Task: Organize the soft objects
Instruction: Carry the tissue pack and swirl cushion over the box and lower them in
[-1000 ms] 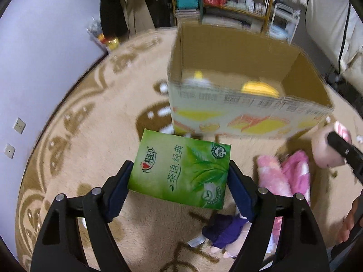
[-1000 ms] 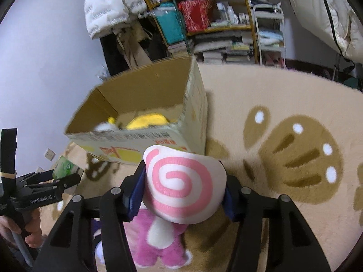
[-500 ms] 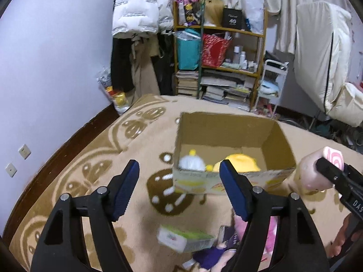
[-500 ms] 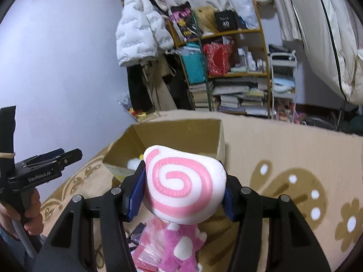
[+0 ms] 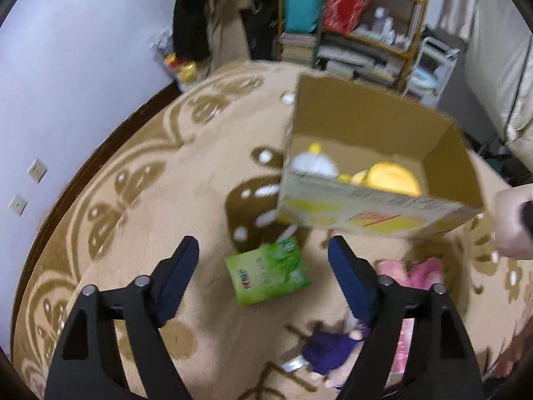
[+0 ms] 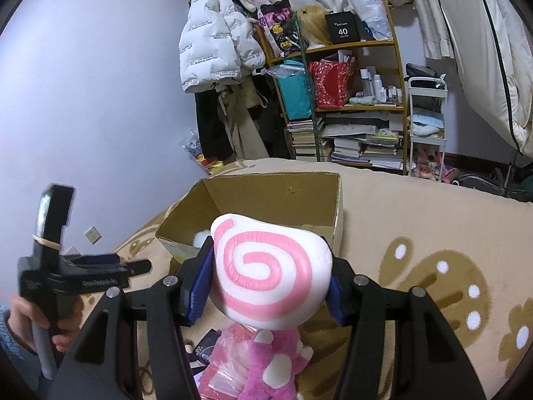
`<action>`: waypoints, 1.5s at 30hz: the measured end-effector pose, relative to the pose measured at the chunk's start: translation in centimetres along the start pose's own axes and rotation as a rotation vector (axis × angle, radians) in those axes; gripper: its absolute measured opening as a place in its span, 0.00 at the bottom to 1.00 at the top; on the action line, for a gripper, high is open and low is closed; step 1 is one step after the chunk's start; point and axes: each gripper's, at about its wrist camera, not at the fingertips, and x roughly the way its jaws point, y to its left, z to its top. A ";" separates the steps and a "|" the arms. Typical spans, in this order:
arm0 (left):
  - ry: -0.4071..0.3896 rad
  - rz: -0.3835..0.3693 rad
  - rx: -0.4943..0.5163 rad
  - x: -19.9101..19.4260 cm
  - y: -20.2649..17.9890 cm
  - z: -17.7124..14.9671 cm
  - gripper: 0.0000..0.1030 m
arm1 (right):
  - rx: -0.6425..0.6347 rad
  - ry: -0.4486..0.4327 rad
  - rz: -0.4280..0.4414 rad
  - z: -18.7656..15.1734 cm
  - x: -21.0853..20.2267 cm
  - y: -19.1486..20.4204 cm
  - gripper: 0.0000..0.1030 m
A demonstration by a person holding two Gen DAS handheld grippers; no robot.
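**A:** On the beige patterned carpet (image 5: 140, 200), item one: green tissue pack (image 5: 268, 275), lying flat and tilted, just short of the cardboard box (image 5: 366, 220). Status of the left gripper (image 5: 263, 276)?

**B:** Released. Its two blue-padded fingers (image 5: 176, 280) stand wide apart above the carpet, with the tissue pack seen between them but touching neither pad. Nothing is held.

**A:** Item two: cardboard box, top open, yellow and orange print on the near wall. Contents?

**B:** One yellow plush (image 5: 389, 180) and one white fluffy toy (image 5: 313, 165), both against the near wall. The frame is blurred, so no finer detail.

**A:** Item three: the right gripper (image 6: 268, 283)?

**B:** Clenched on a white plush with a pink spiral (image 6: 269, 273). Blue pads press it from both sides; it bulges out above the fingers. It is held in the air on the near side of the box, not inside it.

**A:** Loose stock on the carpet?

**B:** One pink plush toy (image 6: 269, 366) with white patches, directly below the held spiral plush, partly on a pink plastic packet (image 6: 220, 373). One purple soft item (image 5: 328, 350) near the left gripper's right finger; what it is cannot be told.

**A:** Background?

**B:** Wooden shelf (image 6: 349, 100) stacked with books, bags and bottles; white puffer jacket (image 6: 213, 50) hanging beside it; lilac wall (image 6: 100, 100) behind.
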 end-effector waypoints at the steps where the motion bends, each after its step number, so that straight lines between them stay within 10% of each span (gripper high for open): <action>1: 0.021 0.002 -0.004 0.5 0.1 -0.2 0.78 | 0.001 0.002 0.000 -0.1 0.1 -0.1 0.58; 22: 0.249 -0.051 -0.098 8.2 0.1 -2.2 0.74 | 0.012 0.022 0.010 -0.5 0.8 -0.4 0.58; 34: -0.194 0.018 0.014 -4.4 -1.2 -0.8 0.74 | 0.013 -0.044 0.014 0.6 0.3 -0.3 0.58; 45: -0.375 -0.040 0.101 -8.5 -4.1 3.8 0.74 | -0.025 -0.102 0.011 3.2 1.5 0.5 0.59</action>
